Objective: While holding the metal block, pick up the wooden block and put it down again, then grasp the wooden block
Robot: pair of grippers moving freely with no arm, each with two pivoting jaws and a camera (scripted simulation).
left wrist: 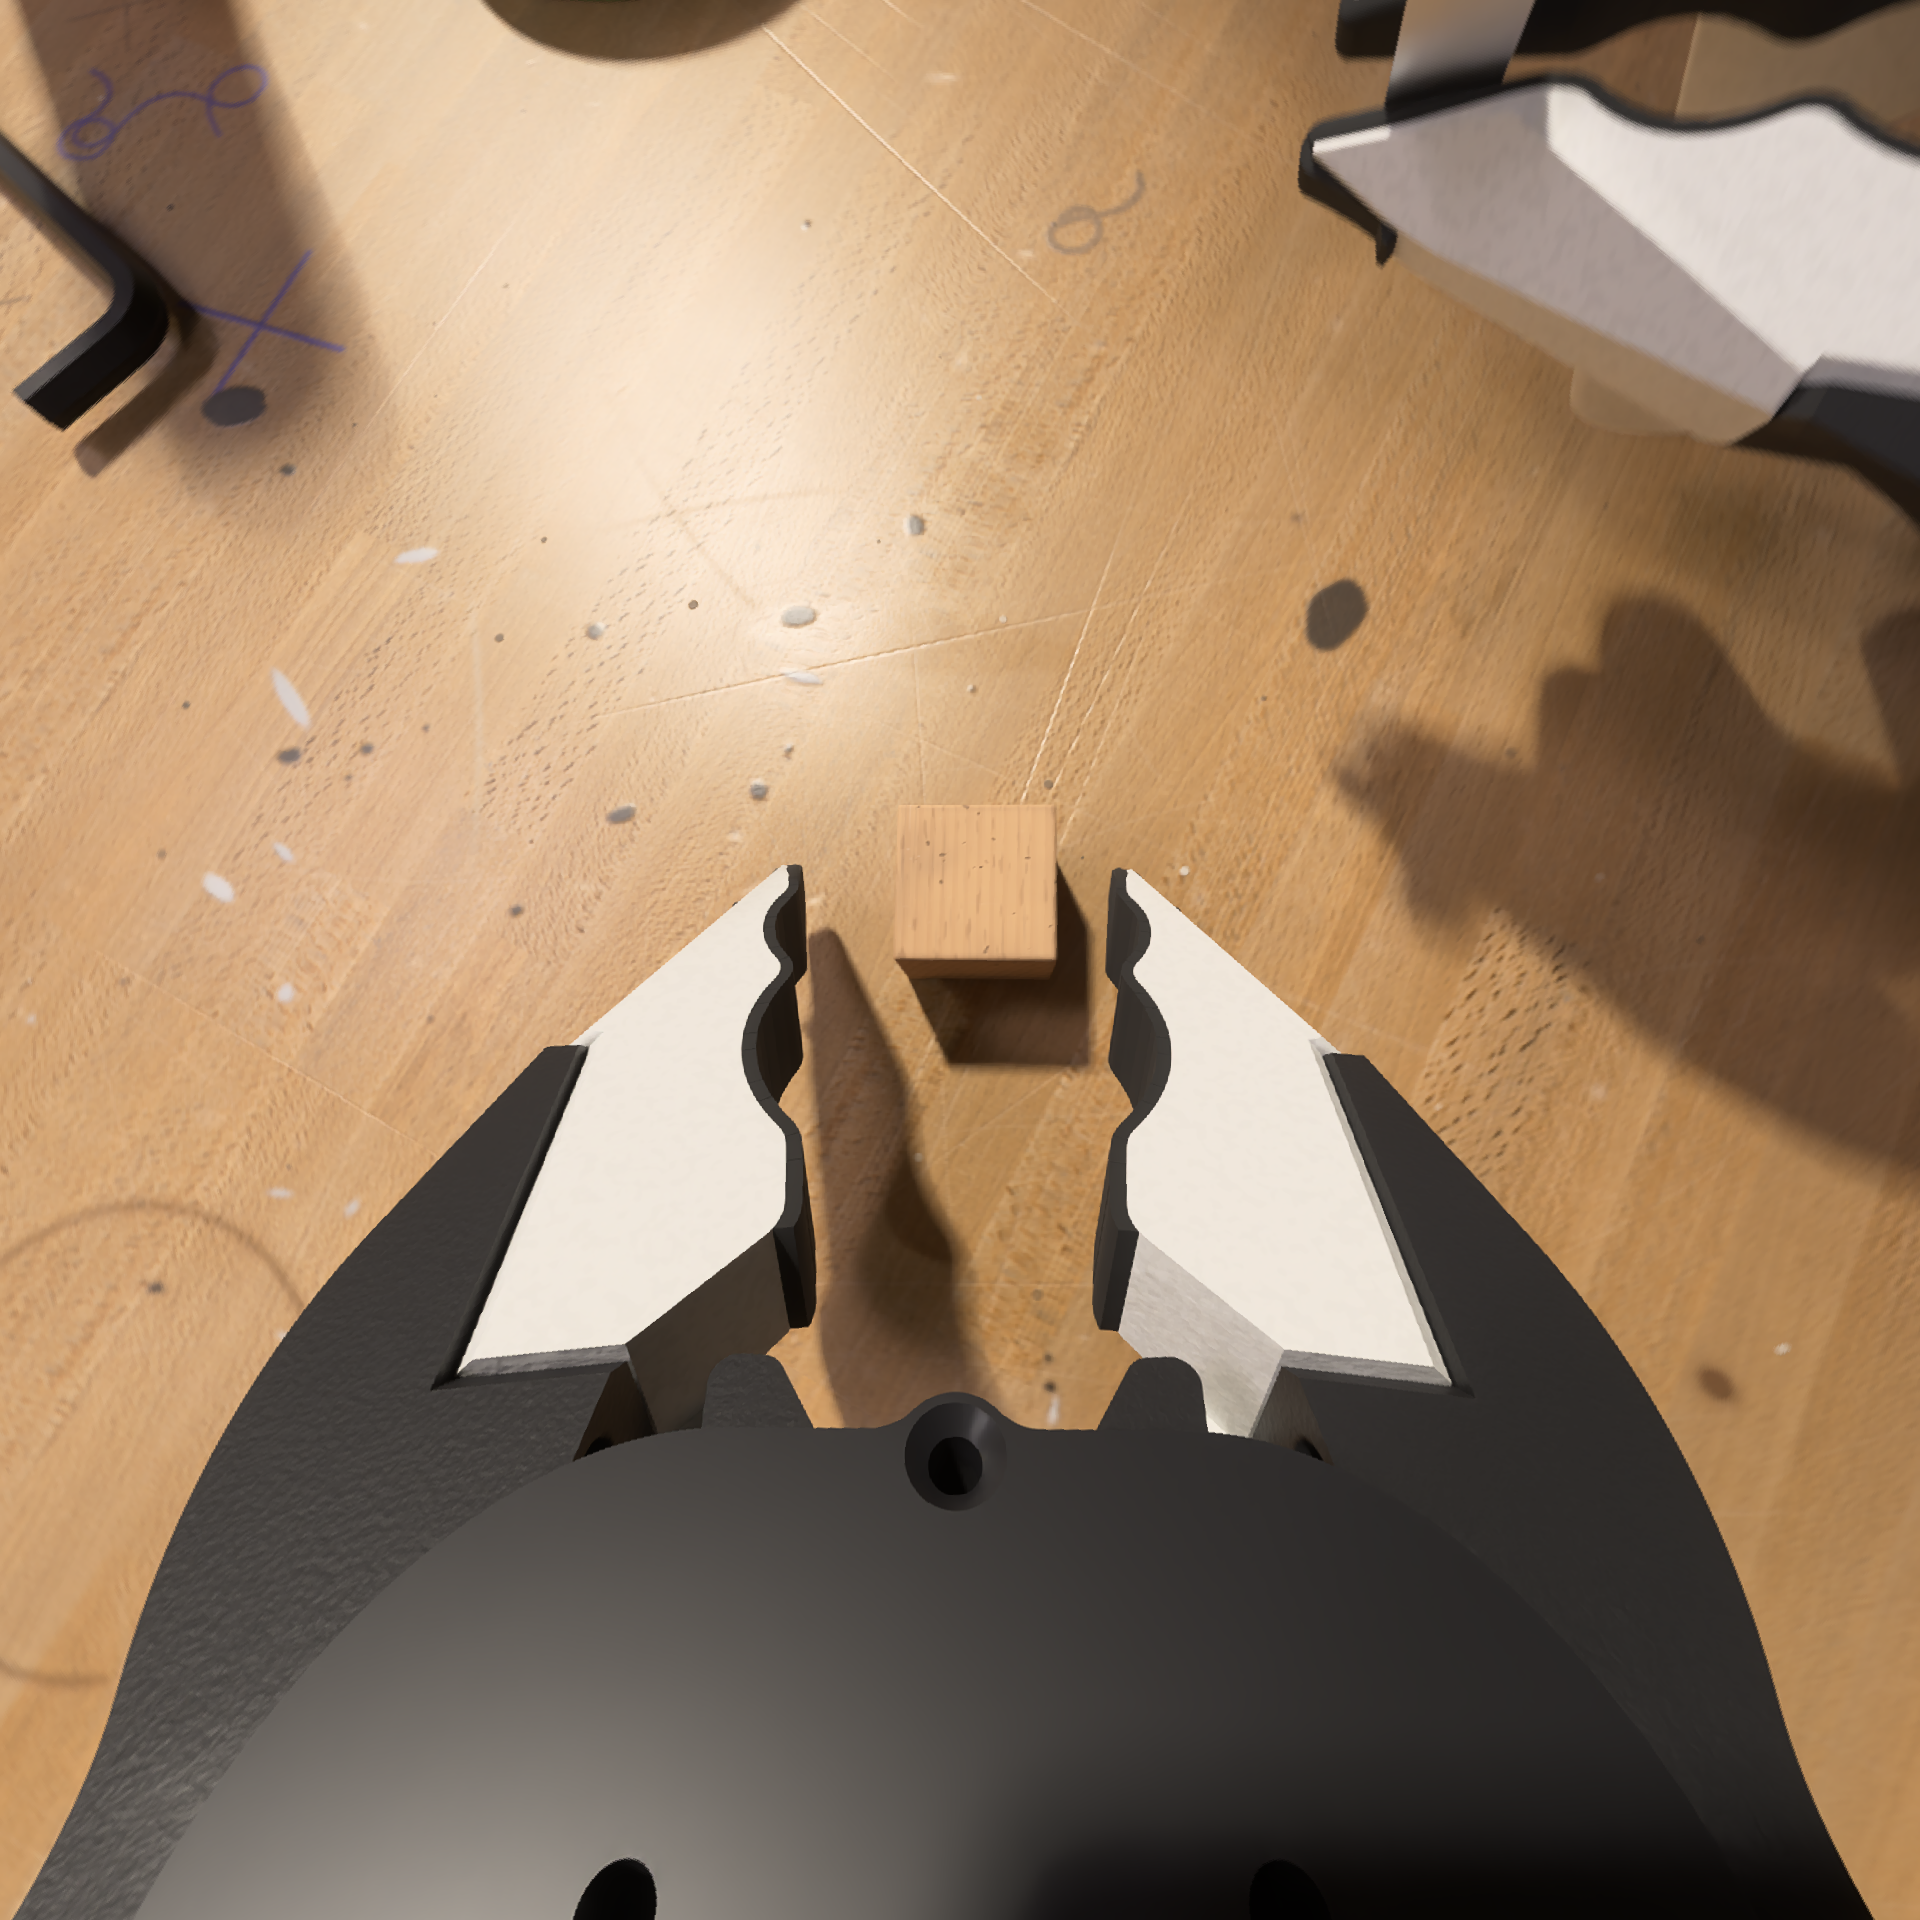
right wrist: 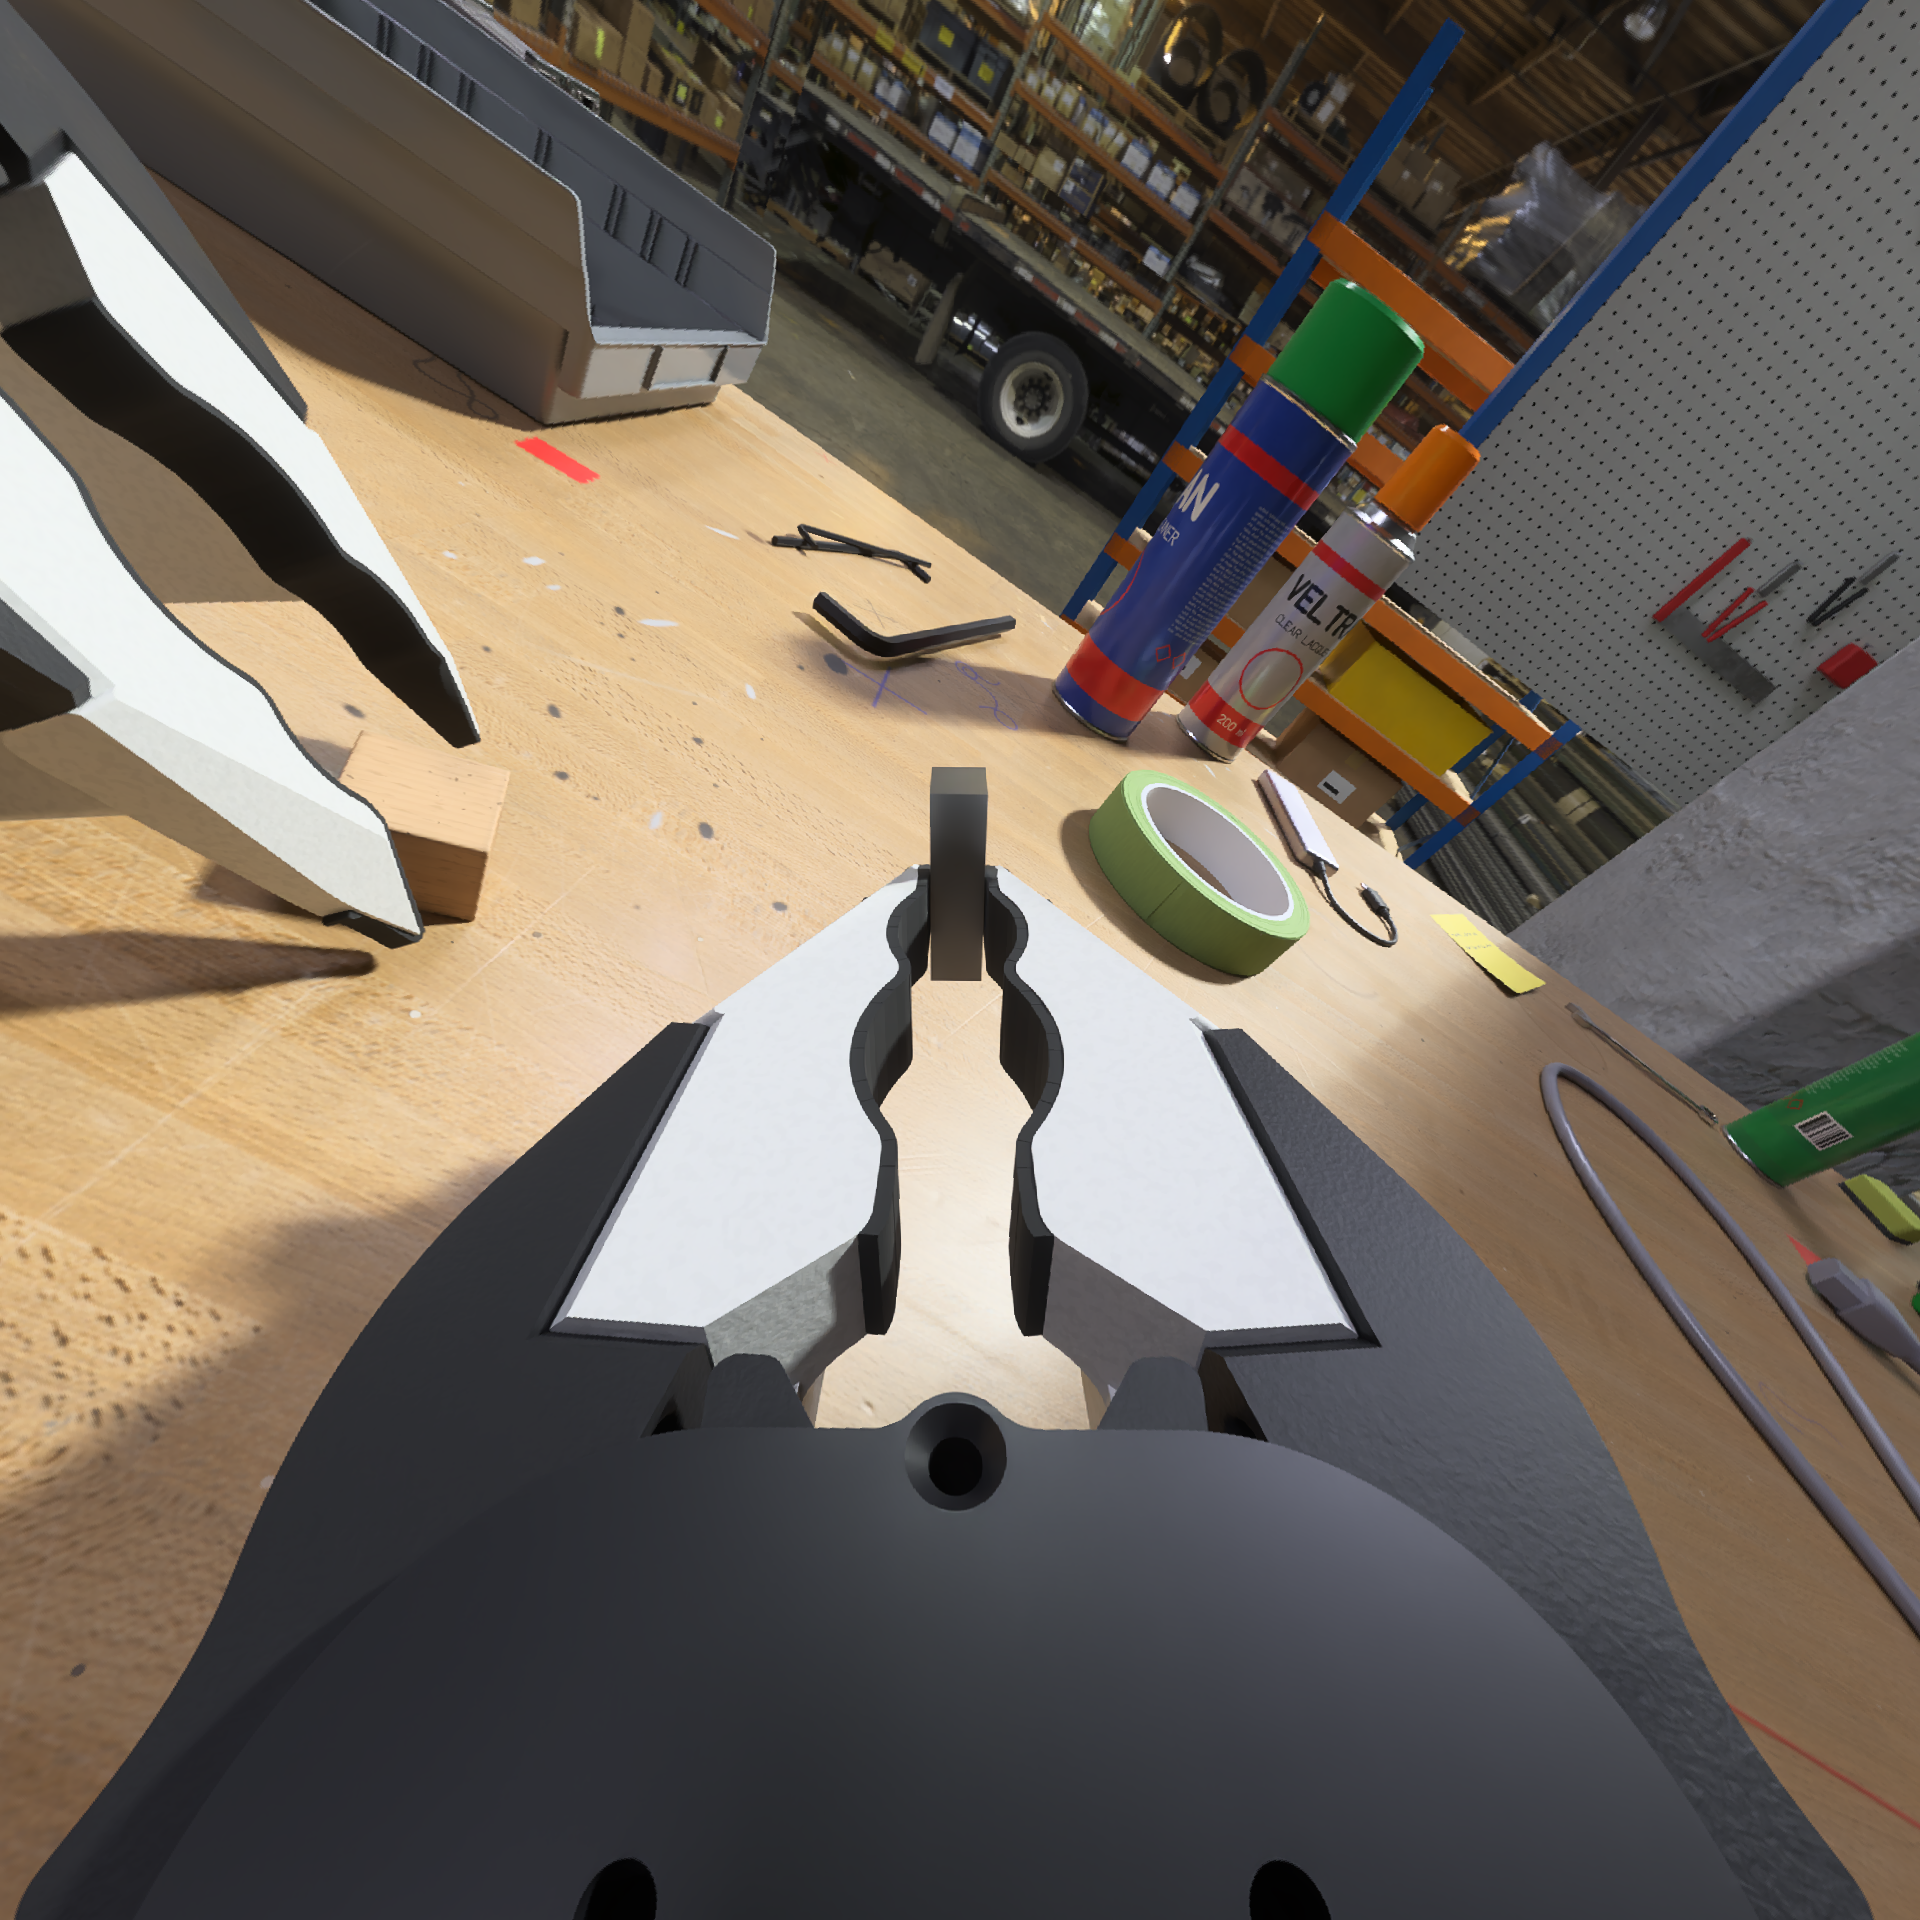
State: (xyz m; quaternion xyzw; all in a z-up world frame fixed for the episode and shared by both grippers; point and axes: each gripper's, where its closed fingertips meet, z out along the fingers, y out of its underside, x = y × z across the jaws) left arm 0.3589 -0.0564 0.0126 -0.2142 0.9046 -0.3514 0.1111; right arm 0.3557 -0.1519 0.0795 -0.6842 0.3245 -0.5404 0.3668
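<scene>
Left wrist view: wooden block (left wrist: 975, 888) between fingertips (left wrist: 787, 914)

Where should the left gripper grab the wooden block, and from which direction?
Take the wooden block by its two flat side faces, coming straight down from above. It lies flat on the table, and the open left gripper already has a finger on each side, slightly nearer its right finger, so centre first.

Two grippers (right wrist: 956, 883) (right wrist: 431, 831). One wooden block (left wrist: 975, 888), one metal block (right wrist: 957, 868). Two spray cans (right wrist: 1236, 520) (right wrist: 1320, 603) at upper right, one green tape roll (right wrist: 1195, 883), one grey bin (right wrist: 499, 218) upper left, two black hex keys (right wrist: 909, 629) (right wrist: 852, 545), one grey cable (right wrist: 1704, 1309).
</scene>
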